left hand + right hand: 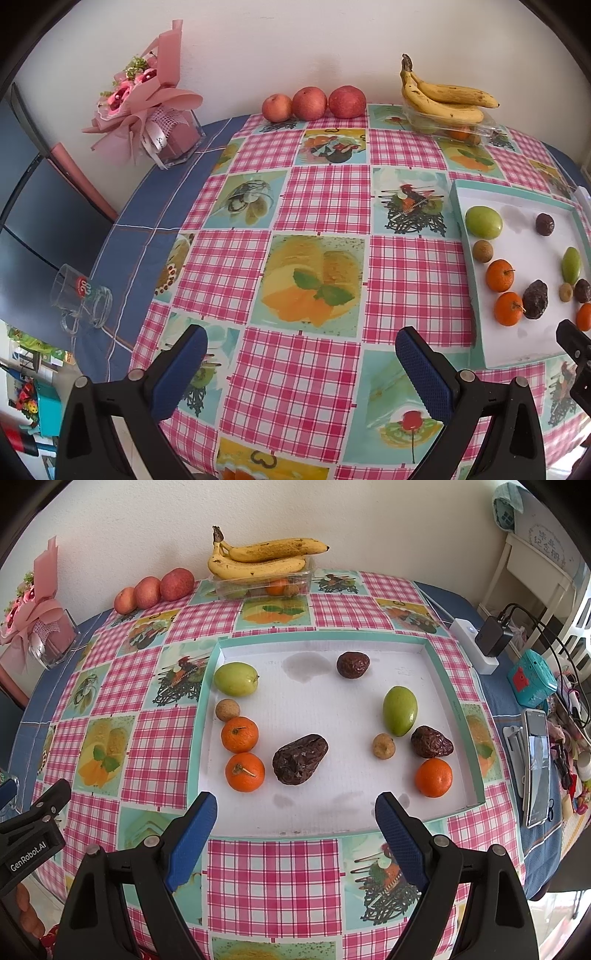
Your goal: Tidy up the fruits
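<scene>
The right gripper [295, 812] hangs above the near edge of a shallow white tray [436, 642] with a teal rim, its blue-padded jaws spread wide with nothing between them. The left gripper [301, 354] hovers over the pink checked tablecloth [325, 195] to the left of the tray, jaws likewise wide apart and empty.

In the tray lie 3 tangerines: 2 [239, 734] [245, 771] close together on the left side and 1 [433, 777] near the right corner. A round green fruit [235, 678] sits at the far left, a pointed green fruit [400, 710] on the right. 3 dark wrinkled fruits are spread about: 1 [352, 664] at the back, 1 [300, 758] in the middle, 1 [431, 742] on the right. 2 small tan longans [227, 709] [383, 746] lie among them.

By the wall, 2 bananas [262, 555] rest on a clear plastic box [312, 572] holding more fruit, with 3 red apples [155, 589] in a row to its left.
</scene>
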### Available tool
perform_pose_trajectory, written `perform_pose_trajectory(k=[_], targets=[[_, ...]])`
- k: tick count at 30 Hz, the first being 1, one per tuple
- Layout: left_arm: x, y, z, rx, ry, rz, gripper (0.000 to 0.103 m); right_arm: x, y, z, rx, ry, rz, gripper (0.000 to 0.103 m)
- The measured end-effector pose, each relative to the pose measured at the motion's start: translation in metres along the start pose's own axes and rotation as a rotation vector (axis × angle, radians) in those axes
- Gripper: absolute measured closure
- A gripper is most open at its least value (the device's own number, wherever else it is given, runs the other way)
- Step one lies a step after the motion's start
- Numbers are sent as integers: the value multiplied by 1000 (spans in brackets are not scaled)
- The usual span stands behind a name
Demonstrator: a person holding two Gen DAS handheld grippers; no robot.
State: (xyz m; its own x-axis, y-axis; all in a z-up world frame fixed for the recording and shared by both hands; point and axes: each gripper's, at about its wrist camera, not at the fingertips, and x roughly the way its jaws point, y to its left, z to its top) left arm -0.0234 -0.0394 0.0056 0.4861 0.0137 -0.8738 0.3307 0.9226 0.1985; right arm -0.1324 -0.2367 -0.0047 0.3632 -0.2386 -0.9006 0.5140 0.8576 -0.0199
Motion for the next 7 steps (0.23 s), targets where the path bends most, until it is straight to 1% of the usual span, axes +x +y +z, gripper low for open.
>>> perform_pose_trajectory(k=[7], targets=[[0,0,0,3,-2,0,0,0,1,2,2,2,-3,15]])
